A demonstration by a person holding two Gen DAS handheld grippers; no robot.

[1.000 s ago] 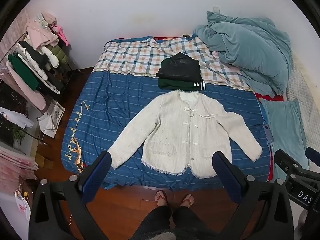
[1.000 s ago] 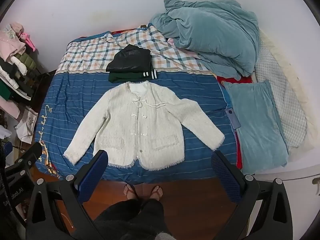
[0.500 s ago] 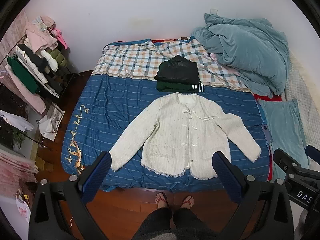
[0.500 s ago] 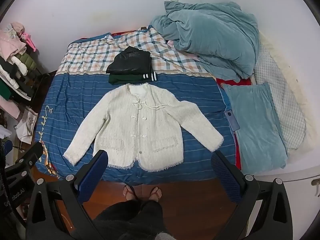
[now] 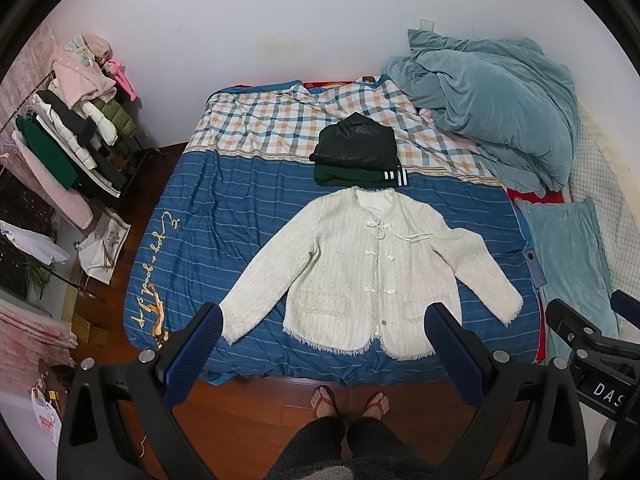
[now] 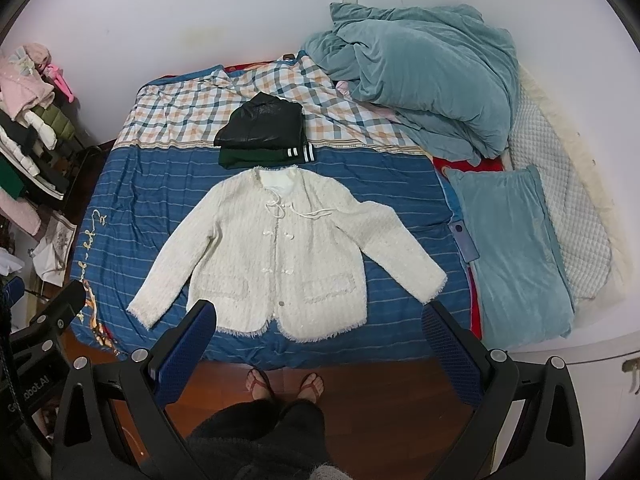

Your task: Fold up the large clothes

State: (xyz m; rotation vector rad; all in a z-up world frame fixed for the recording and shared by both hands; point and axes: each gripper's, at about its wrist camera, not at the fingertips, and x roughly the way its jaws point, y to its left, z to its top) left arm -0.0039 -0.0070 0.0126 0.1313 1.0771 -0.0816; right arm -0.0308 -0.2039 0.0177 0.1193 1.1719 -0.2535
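A cream tweed jacket [image 5: 368,272] [image 6: 276,256] lies flat and face up on the blue striped bedspread [image 5: 224,216] [image 6: 144,184], sleeves spread to both sides, hem towards me. My left gripper [image 5: 324,320] hangs high above the bed's near edge, open, nothing between its blue fingers [image 5: 200,336]. My right gripper [image 6: 320,316] is held at the same height, also open and empty. Each gripper's black frame shows at the edge of the other's view.
A folded black and dark green stack [image 5: 356,156] [image 6: 262,136] sits just beyond the jacket's collar. A teal duvet [image 5: 492,100] and teal pillow [image 6: 512,248] fill the right. A loaded clothes rack [image 5: 68,140] stands left. A person's sandalled feet [image 5: 348,402] stand on the wood floor.
Both views have drifted slightly: the bed and jacket sit a little lower and further off. Jacket unmoved, both grippers still open.
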